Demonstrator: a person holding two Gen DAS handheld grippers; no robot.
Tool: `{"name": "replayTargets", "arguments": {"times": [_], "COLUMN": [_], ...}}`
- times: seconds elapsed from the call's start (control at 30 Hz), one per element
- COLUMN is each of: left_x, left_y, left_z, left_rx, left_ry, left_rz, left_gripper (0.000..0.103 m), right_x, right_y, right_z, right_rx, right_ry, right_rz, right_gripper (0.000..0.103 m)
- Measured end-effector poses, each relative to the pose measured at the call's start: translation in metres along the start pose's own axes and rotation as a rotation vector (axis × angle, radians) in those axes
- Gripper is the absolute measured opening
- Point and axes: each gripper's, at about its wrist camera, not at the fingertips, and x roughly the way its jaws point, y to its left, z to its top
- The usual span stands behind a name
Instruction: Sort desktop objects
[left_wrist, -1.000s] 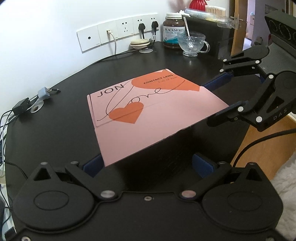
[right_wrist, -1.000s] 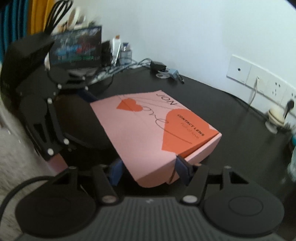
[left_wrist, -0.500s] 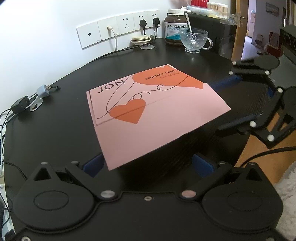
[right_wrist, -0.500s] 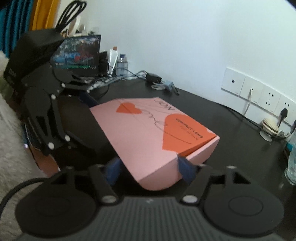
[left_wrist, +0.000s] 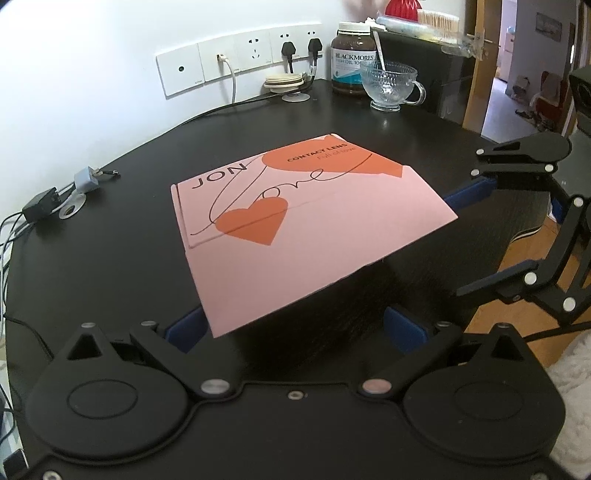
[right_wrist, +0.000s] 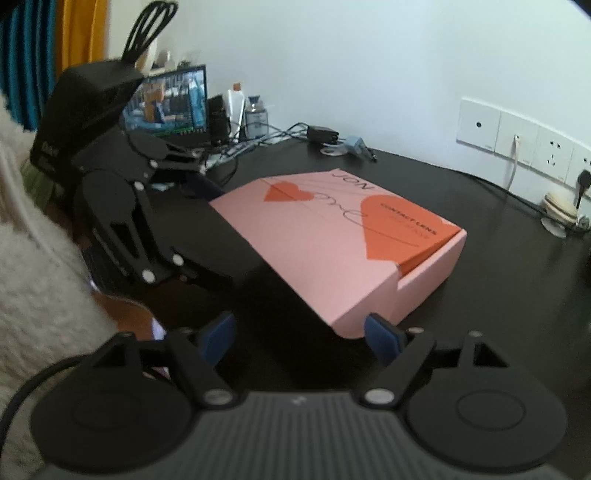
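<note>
The black desk (left_wrist: 110, 258) carries the pink box (left_wrist: 295, 221) at its middle, wall sockets (left_wrist: 236, 62) behind the box. The left gripper (left_wrist: 295, 325) stands released around the box's near corner; the right gripper (right_wrist: 301, 336), jaws opening, clears its other corner.

Plain white wall (left_wrist: 92, 44) in soft daylight, row of white wall sockets (left_wrist: 240, 59) with plugs, rounded black counter (left_wrist: 110, 266), wooden door frame (left_wrist: 476, 74) opening onto another room, wood floor (left_wrist: 491, 314), striped blue and yellow curtain (right_wrist: 48, 40)

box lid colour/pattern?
Pink box with orange hearts and black script; clearest in the left wrist view.
</note>
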Motion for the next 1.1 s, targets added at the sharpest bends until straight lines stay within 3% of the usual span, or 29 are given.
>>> {"name": "replayTargets", "arguments": {"times": [0.3,0.5,0.67,0.83,1.03,1.1], "left_x": [0.016,0.027,0.014,-0.004,-0.010,-0.011], "left_y": [-0.009,0.000,0.010,0.019,0.017,0.018], "left_z": [-0.006,-0.008,-0.018,-0.029,-0.028,-0.026], "left_rx": [0.031,-0.011,-0.081,-0.190,-0.197,-0.201], "left_ry": [0.030,0.026,-0.015,-0.075,-0.105,-0.109], "left_rz": [0.007,-0.020,-0.018,-0.025,-0.030,-0.030], "left_gripper": [0.103,0.103,0.103,0.103,0.103,0.103], "right_x": [0.007,0.017,0.009,-0.007,0.008,0.023], "right_y": [-0.002,-0.008,-0.009,-0.012,-0.021,-0.023], "right_z": [-0.006,-0.008,-0.002,0.019,0.061,0.072], "right_rx": [-0.015,-0.014,-0.083,-0.196,-0.277,-0.305], "right_ry": [0.016,0.042,0.086,0.096,0.056,0.058], "right_rz": [-0.033,-0.042,-0.064,-0.125,-0.165,-0.163], "right_gripper": [0.078,0.078,0.077,0.084,0.085,0.093]}}
